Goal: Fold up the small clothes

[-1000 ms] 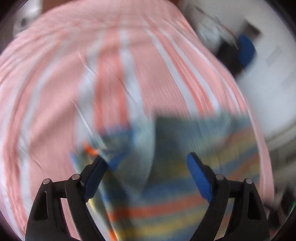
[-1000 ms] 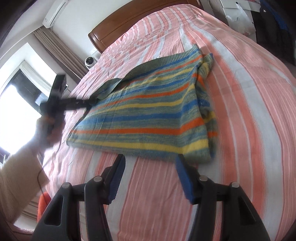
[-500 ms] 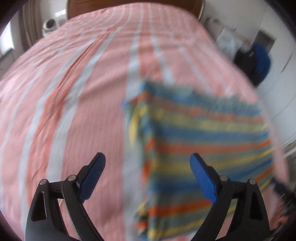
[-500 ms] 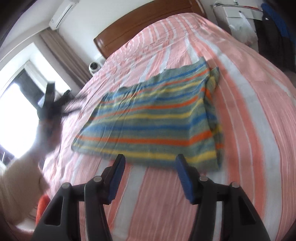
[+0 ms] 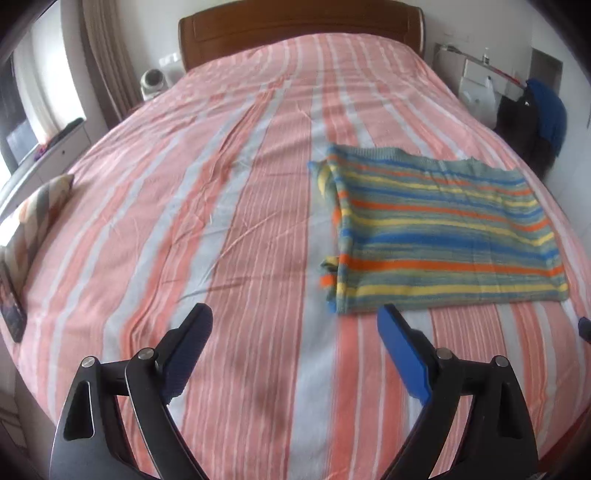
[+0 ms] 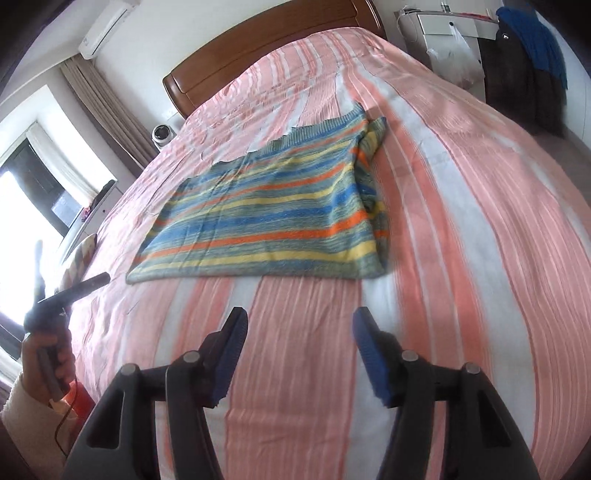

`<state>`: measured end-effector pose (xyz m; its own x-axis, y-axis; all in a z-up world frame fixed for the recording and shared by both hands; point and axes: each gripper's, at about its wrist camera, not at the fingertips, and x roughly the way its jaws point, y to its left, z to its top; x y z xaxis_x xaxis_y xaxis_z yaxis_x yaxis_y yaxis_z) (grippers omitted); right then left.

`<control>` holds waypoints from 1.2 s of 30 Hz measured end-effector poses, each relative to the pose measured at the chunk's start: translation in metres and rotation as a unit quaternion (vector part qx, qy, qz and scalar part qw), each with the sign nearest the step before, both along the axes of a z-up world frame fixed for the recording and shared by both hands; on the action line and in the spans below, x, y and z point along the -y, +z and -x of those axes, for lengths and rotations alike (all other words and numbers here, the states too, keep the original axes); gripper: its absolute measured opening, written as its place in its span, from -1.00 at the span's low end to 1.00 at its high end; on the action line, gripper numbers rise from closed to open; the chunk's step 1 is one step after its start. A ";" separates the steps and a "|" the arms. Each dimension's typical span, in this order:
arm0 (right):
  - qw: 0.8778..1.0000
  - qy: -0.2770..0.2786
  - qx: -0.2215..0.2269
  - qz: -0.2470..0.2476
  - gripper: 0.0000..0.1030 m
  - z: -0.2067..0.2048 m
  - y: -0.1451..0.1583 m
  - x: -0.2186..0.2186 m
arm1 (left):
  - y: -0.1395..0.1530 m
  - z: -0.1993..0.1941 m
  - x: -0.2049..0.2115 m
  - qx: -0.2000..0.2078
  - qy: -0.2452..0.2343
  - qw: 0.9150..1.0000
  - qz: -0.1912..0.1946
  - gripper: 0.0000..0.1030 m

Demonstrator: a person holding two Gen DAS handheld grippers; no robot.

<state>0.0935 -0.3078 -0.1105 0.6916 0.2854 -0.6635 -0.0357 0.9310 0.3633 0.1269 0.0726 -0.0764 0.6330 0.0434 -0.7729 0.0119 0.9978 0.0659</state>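
Note:
A small knitted sweater (image 5: 436, 229) with blue, yellow, orange and green stripes lies folded flat on the bed; it also shows in the right wrist view (image 6: 273, 214). A folded-in sleeve edge shows along one side (image 5: 332, 206). My left gripper (image 5: 295, 332) is open and empty, held above the bedspread in front of the sweater's near left corner. My right gripper (image 6: 299, 325) is open and empty, above the bedspread in front of the sweater's near edge. The left gripper also shows at the left of the right wrist view (image 6: 66, 295), held by a hand.
The bed (image 5: 221, 221) has a pink, orange and white striped cover and a wooden headboard (image 5: 295, 29). A striped pillow (image 5: 37, 214) lies at the bed's left edge. A white cabinet with dark clothes (image 5: 532, 110) stands at the right. A window (image 6: 29, 206) is left.
My left gripper has let go of the sweater and pulled back off it toward the bed's near edge. The sweater now lies flat. My right gripper has backed away slightly.

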 end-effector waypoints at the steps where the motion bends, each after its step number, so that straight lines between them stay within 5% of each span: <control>1: 1.000 0.000 -0.001 0.000 0.15 0.002 -0.001 -0.002 | 0.001 0.000 0.001 0.002 0.000 1.000 0.000 0.78; 10: 1.000 0.007 0.001 0.021 0.15 0.015 0.002 -0.015 | 0.005 0.012 -0.001 0.007 0.000 1.000 -0.005 0.80; 16: 0.999 0.006 -0.005 0.037 0.23 0.020 -0.007 -0.021 | -0.022 0.026 -0.005 -0.003 -0.008 1.000 -0.028 0.82; 27: 0.999 0.002 0.008 0.039 0.26 0.034 -0.024 -0.031 | -0.073 0.057 -0.033 -0.014 0.020 0.998 0.054 0.99; 36: 0.999 0.001 0.013 0.044 0.37 0.035 -0.035 -0.036 | -0.083 0.061 -0.026 0.000 0.016 0.999 0.029 0.99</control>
<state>0.0583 -0.2719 -0.1459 0.7089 0.2285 -0.6673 -0.0468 0.9592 0.2788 0.0655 0.0989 -0.1593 0.6317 0.0174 -0.7750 -0.0190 0.9998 0.0069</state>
